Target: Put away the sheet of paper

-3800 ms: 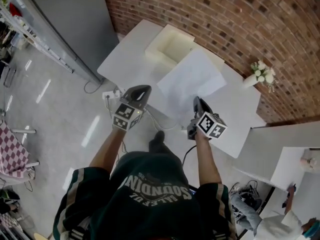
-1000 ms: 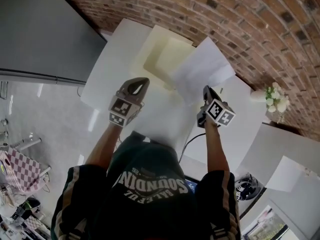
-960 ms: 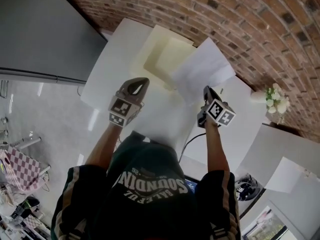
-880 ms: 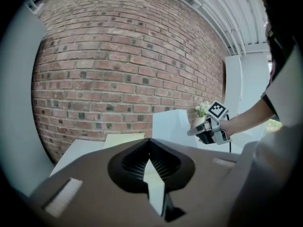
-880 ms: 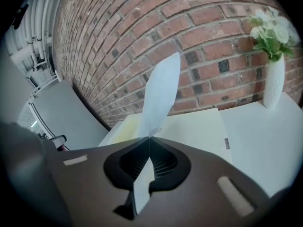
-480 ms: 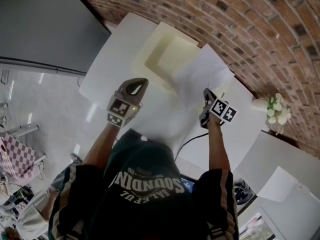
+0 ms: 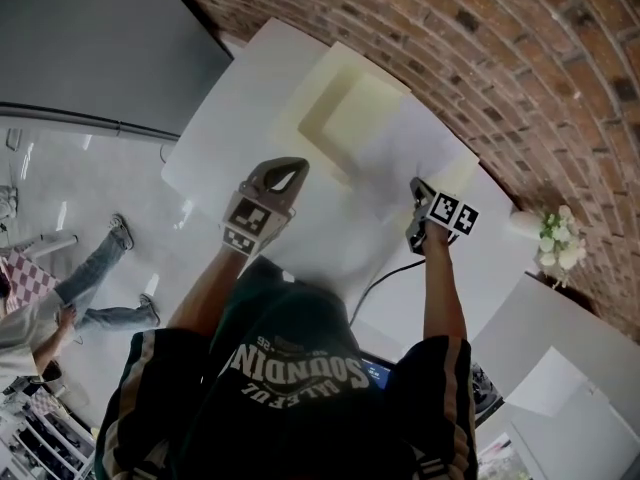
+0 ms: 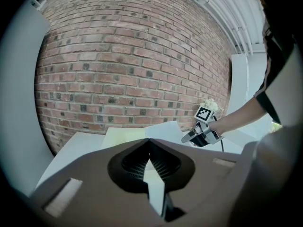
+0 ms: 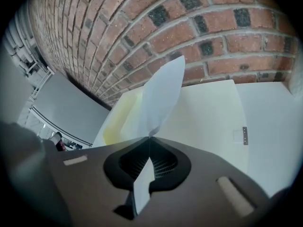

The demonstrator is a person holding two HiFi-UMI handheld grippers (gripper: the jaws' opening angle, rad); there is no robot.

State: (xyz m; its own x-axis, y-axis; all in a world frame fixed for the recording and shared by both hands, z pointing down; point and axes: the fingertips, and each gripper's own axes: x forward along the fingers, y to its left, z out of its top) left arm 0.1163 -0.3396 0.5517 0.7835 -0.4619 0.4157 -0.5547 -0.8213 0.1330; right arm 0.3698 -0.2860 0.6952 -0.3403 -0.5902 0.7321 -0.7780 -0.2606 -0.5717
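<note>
The sheet [image 9: 163, 96] is thin smooth paper, the tray [image 7: 345, 118] matt cream, the table [image 7: 230, 118] matt white, the wall [image 8: 118, 56] rough brick.

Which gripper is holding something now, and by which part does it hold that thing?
The right gripper holds the sheet of paper, pinched at its near edge between shut jaws. The left gripper is shut and holds nothing.

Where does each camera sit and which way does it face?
Head view: on the head, steeply down at table, tray, paper; shows torso, arms, left gripper, right gripper.
Left gripper view: on that gripper, facing the brick wall; shows right forearm.
Right gripper view: on that gripper, facing tray and wall past the pinched paper; no body.
All share tray and paper.
</note>
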